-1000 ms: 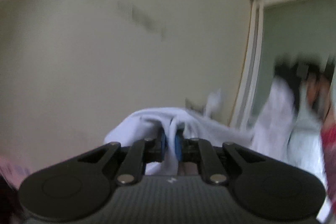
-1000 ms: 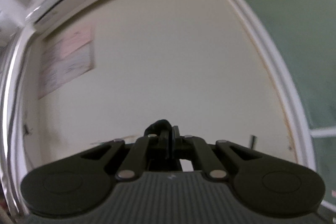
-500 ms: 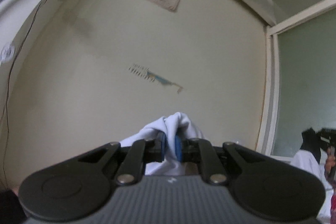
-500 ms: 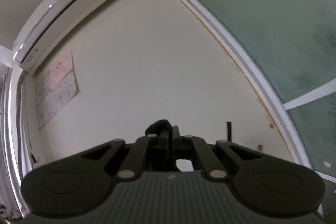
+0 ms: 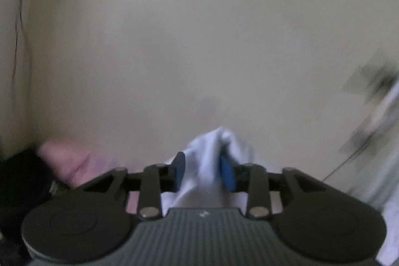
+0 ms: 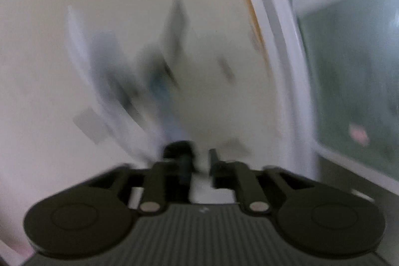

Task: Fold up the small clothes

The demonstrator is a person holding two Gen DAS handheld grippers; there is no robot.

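Your left gripper [image 5: 204, 170] had its 2 blue pads [image 5: 227, 173] pinched tight on the white cloth [image 5: 208, 161] a moment ago; now its jaws are opening. The cloth sits between the pads, bunched up, with a small gap on the left side. Your right gripper [image 6: 201, 163] was clenched before and its jaws are opening too, with nothing between them. Its view is very blurry. A pale wall [image 5: 199, 29] fills the background.

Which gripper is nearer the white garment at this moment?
Left. The white garment sits between the opening jaws of the left gripper. The right gripper, also opening, has nothing between its jaws; its view is too blurred to place the garment.
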